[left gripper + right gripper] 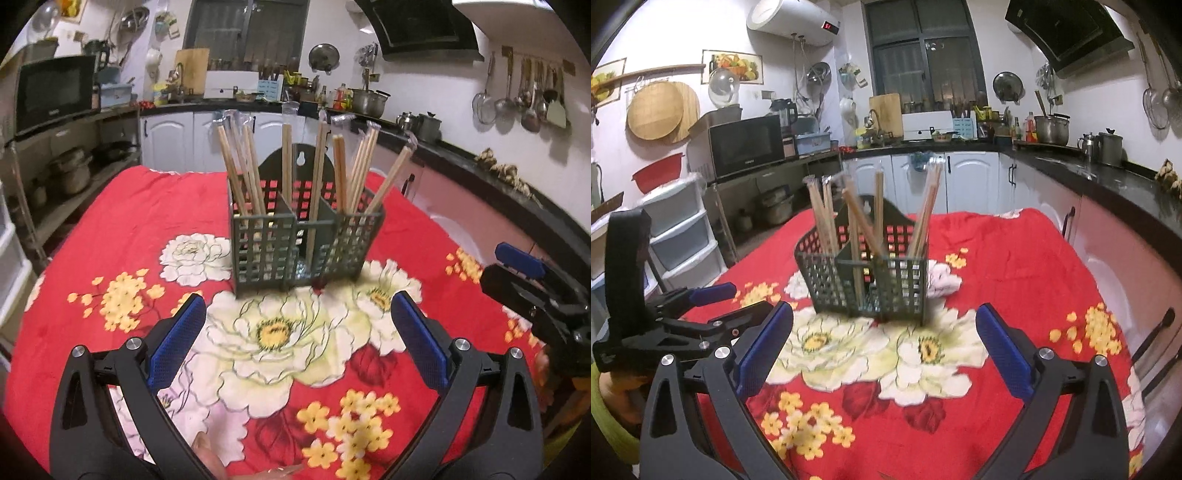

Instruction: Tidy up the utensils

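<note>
The green slotted caddy (303,243) is standing upright mid-table on the red floral cloth (122,221), w/ wooden chopsticks (240,173) leaning in its compartments: a bunch on the left, a couple in the middle, a fan on the right. No loose utensils are showing on the cloth, so the scene is fitting either a finished sort or a pause before re-sorting btwn compartments; the pics aren't settling which.

The left tongs (295,314) are hanging wide open, gripping nothing, just short of the caddy front. The right tongs (884,325) are likewise gaping wide and empty, near the caddy, angled from its right.

If any stick is getting handled, it's best pinched high on the shaft, lifted straight up, since neighbours are crossing and the caddy looks light enough to tip.

Room: cloth is lying open in front and both sides of the caddy. The table edge is dropping off on the right toward the cabinets (1108,258), and the two tongs are sitting close side by side, so they're risking a bump.
</note>
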